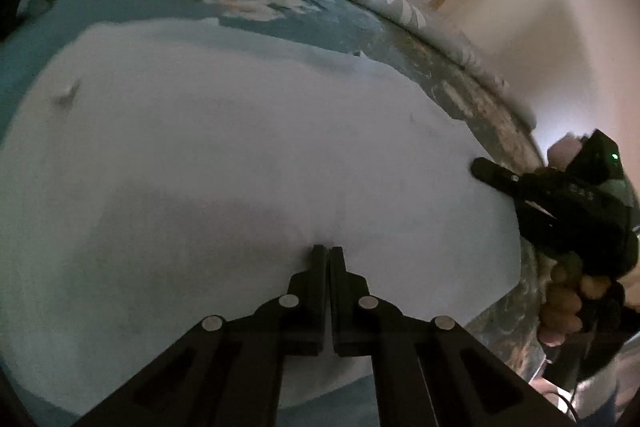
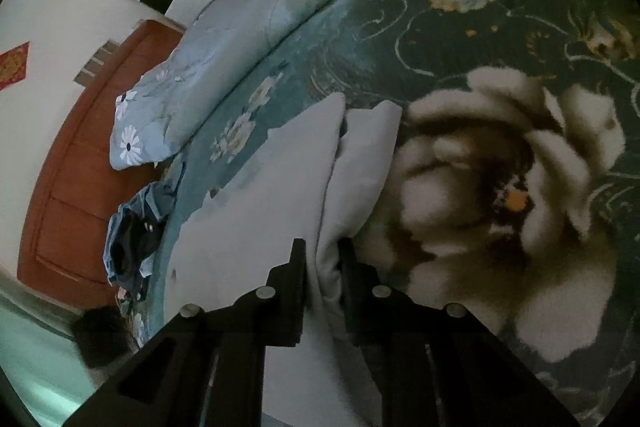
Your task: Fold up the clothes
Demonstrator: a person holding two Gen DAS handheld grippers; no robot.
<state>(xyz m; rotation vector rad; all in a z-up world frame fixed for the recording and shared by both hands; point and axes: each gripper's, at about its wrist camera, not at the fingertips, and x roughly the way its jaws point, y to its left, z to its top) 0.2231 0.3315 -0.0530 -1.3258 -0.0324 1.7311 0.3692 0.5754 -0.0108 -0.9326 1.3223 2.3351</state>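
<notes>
My left tongs (image 1: 329, 250) are pinched fully together on the white garment (image 1: 240, 147), which lies spread on the flowered bedspread (image 2: 500, 39). My right tongs (image 2: 323, 247) stand narrow, clamping a fold at its edge.

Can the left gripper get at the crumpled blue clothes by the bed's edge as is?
Probably not: the left gripper is shut on the white garment, and the blue clothes lie beyond it.
</notes>
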